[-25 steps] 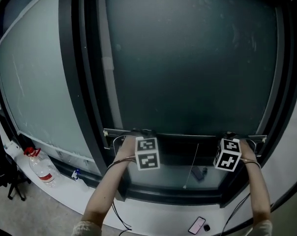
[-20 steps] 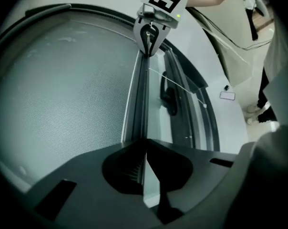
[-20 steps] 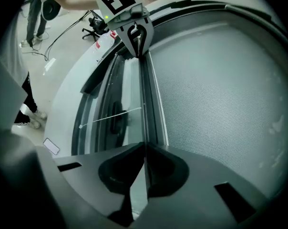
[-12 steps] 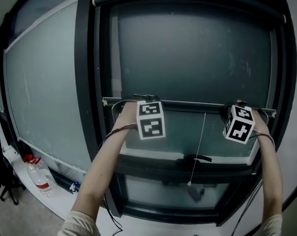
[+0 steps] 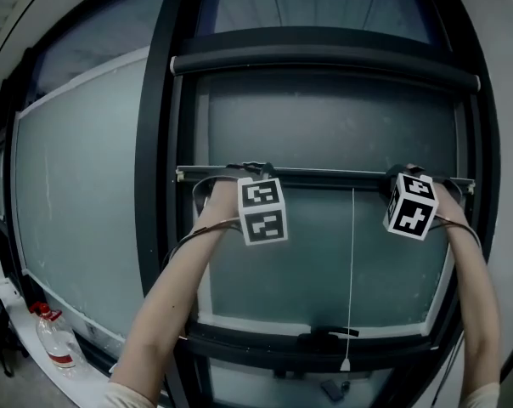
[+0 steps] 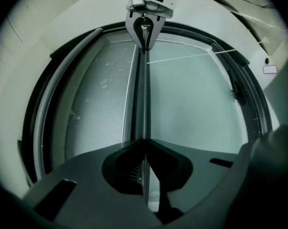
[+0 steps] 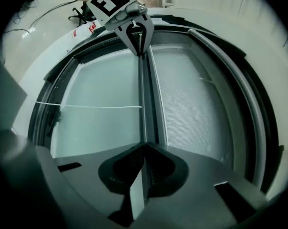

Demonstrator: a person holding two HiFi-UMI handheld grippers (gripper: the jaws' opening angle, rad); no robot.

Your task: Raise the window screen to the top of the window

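Window (image 5: 157, 194) — screen bar (image 5: 324, 175) in both grippers (image 5: 250, 171) (image 5: 399, 175)

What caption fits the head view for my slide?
Left gripper and right gripper clamp the screen bar partway up the window.

The window screen (image 5: 324, 126) is showing a fine grey woven mesh, its bottom rail (image 5: 324, 175) is running dark grey with a pale silvery edge, and the window frame (image 5: 159, 185) is looking black against the white wall (image 5: 507, 75). The marker cubes (image 5: 263, 212) on the left tongs (image 5: 250, 170) and the right tongs (image 5: 403, 173) are wearing black square patterns on white faces, while the tongs themselves are showing dark grey. A thin pull cord (image 5: 352, 270) is standing out white against blue-green glass (image 5: 299, 262), and the clear plastic bottle (image 5: 51, 338) is showing a red cap and red label.
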